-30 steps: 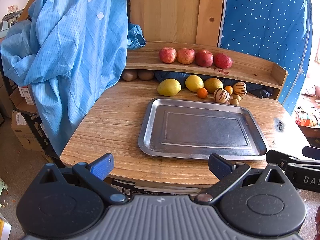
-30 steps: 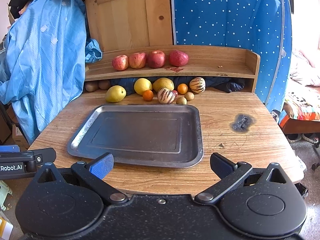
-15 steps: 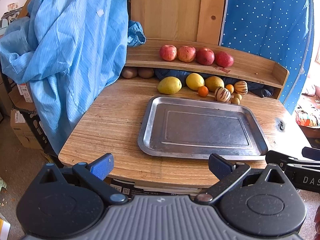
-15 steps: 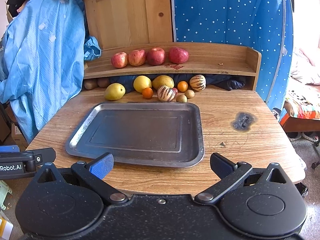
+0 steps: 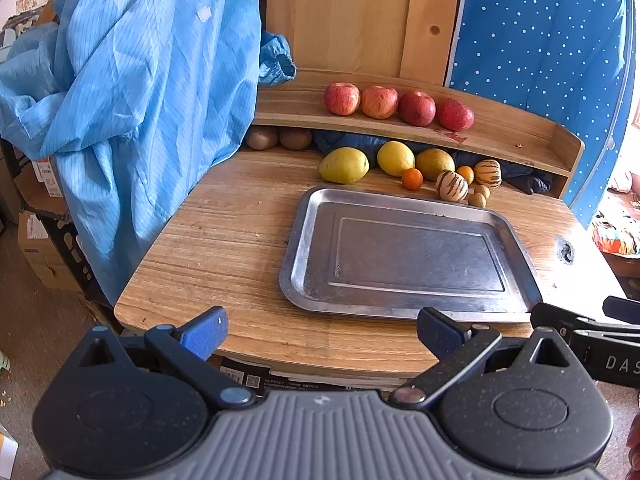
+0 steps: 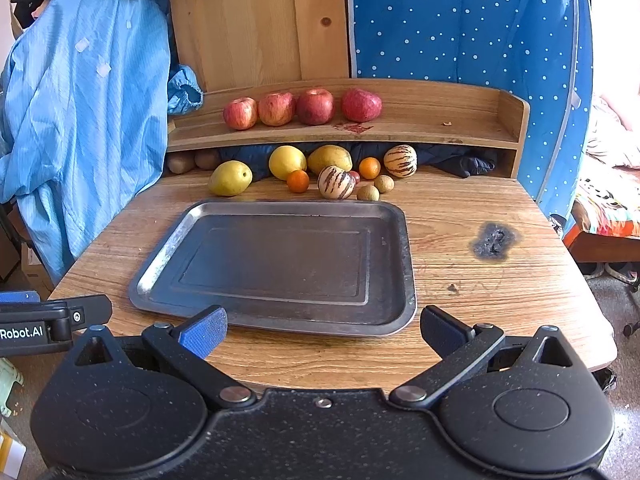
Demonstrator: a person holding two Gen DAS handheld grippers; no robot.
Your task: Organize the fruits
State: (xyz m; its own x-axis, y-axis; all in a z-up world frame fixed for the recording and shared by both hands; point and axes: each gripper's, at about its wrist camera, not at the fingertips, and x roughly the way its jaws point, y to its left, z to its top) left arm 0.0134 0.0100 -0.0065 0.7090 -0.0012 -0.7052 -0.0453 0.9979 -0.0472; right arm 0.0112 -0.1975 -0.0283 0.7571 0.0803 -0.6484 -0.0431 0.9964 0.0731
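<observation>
Behind the empty metal tray [image 6: 276,264] on the tabletop [image 6: 472,292], the loose fruit waits in a ragged row: a yellow pear [image 6: 230,178], two more yellow fruits [image 6: 286,162], two small oranges [image 6: 298,181], two striped melons [image 6: 336,183] and a pair of small brown fruits [image 6: 368,193]. Four red apples [image 6: 276,109] sit in a line on the raised wooden shelf [image 6: 440,128] above them. We hold both tools low at the near edge, our left gripper [image 5: 322,330] and right gripper [image 6: 322,330] each with jaws spread wide and nothing between them.

Our worry is rolling. These round fruits crowd close together, so reaching for one could nudge a neighbour away, and the smooth tray floor would likely let anything set down carelessly wander toward its shallow rim. The small brown fruits look hard to pinch without squirting free, and ripe pears may bruise under a firm squeeze.

We see worn wood grain with a dark scorch mark [image 6: 494,242] right of the tray. A blue garment [image 6: 80,92] hangs at the left, a dotted blue cloth [image 6: 460,20] at the back, a pale wooden panel [image 6: 256,28] between them.
</observation>
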